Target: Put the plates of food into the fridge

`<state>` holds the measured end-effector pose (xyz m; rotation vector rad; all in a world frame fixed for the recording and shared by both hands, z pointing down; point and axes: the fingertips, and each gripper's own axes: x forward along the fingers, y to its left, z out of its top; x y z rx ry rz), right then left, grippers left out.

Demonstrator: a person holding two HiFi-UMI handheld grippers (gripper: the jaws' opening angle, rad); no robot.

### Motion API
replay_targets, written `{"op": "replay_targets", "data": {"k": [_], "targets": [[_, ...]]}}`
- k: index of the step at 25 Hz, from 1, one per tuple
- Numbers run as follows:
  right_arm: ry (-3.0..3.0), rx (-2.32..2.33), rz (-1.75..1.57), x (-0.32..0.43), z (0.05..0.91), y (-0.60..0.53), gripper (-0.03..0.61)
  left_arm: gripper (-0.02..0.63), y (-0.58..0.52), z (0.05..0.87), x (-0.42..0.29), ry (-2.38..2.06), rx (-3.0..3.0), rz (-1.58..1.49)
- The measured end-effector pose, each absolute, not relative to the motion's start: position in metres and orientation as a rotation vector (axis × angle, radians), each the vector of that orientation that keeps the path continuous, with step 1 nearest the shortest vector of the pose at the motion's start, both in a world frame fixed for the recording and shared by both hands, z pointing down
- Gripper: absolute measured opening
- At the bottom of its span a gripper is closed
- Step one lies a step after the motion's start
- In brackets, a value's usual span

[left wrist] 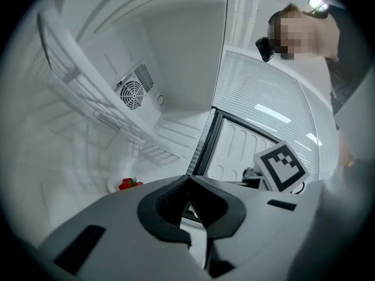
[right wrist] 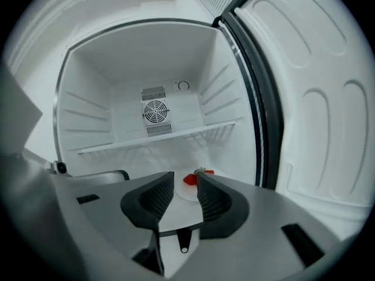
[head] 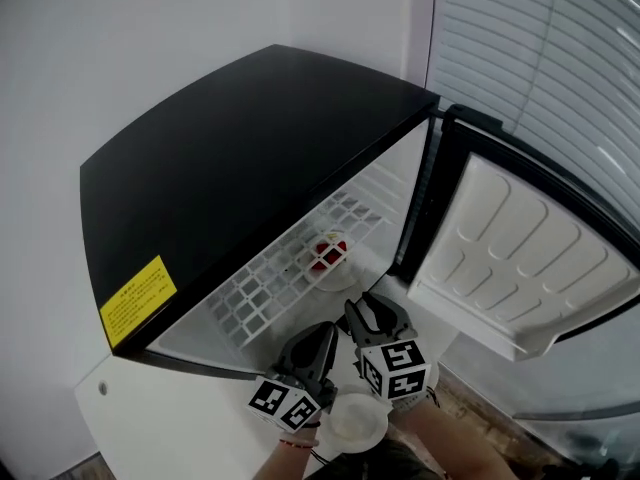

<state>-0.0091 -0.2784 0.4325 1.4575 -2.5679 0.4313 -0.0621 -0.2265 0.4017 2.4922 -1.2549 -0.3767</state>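
Right gripper [right wrist: 185, 176] stands partly open in its own view, the two dark pads apart with a clear gap and nothing gripped or touched. Through that gap, lower centre of the frame, a white plate [right wrist: 183, 196] with red strawberries [right wrist: 190, 180] sits on the floor of the fridge [head: 250, 148], beyond the jaw tips. Above it a wire shelf [right wrist: 158, 134] crosses the white interior, and a round fan grille [right wrist: 155, 111] is set in the back wall.

Left gripper [left wrist: 188, 179] has its jaw tips meeting in its own view, closed on nothing. The same plate appears small at the lower left of that frame, well to the left of the jaws. The right gripper's marker cube shows at the lower right.

From the head view both grippers sit at the bottom centre, side by side, in front of the open fridge. The left one [head: 312, 353] is lower and to the left, the right one [head: 375, 318] nearer the opening. The plate rests just above them in the frame, inside the fridge and under the wire shelf. The fridge door [head: 510, 258] is swung wide to the right, its white inner lining facing up.
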Motion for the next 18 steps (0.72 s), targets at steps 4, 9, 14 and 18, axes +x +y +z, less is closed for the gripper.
{"op": "replay_targets", "data": {"k": [4, 9, 14, 18], "targets": [[-2.661, 1.397, 0.363, -0.002, 0.414, -0.224, 0.033, 0.006, -0.192, 0.39, -0.073, -1.346, 2.498, -0.376], [-2.743, 1.275, 0.368, 0.008, 0.408, -0.153, 0.008, 0.006, -0.137, 0.387, -0.078, -1.437, 2.464, -0.379], [-2.801, 1.21, 0.363, 0.015, 0.407, -0.094, 0.008, 0.006, -0.088, 0.388, -0.07, -1.48, 2.481, -0.354], [-2.813, 1.157, 0.377, 0.014, 0.414, -0.052, 0.008, 0.006, -0.053, 0.395, -0.066, -1.517, 2.48, -0.33]]}}
